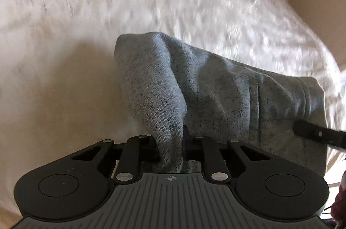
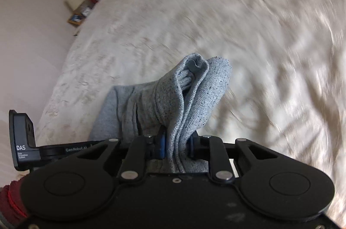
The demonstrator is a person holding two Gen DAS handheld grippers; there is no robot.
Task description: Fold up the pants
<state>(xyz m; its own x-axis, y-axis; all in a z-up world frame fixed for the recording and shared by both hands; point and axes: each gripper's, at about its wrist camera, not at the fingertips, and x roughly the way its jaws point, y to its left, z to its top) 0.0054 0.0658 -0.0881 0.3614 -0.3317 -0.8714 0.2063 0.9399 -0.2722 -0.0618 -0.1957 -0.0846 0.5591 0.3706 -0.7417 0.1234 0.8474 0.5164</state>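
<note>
A white-covered bed (image 1: 108,13) fills both views, blurred. Above it hang the grey pants (image 1: 205,86), bunched and lifted off the cover. The left claw (image 1: 183,142) is clenched on one gathered fold, and the right claw (image 2: 177,144) is clenched on another thick fold.

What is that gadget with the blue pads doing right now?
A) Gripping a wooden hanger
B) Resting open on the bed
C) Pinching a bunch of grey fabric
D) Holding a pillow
C: in the right wrist view, the right gripper has its blue pads closed on a gathered fold of the grey pants, above the white bedspread.
</note>
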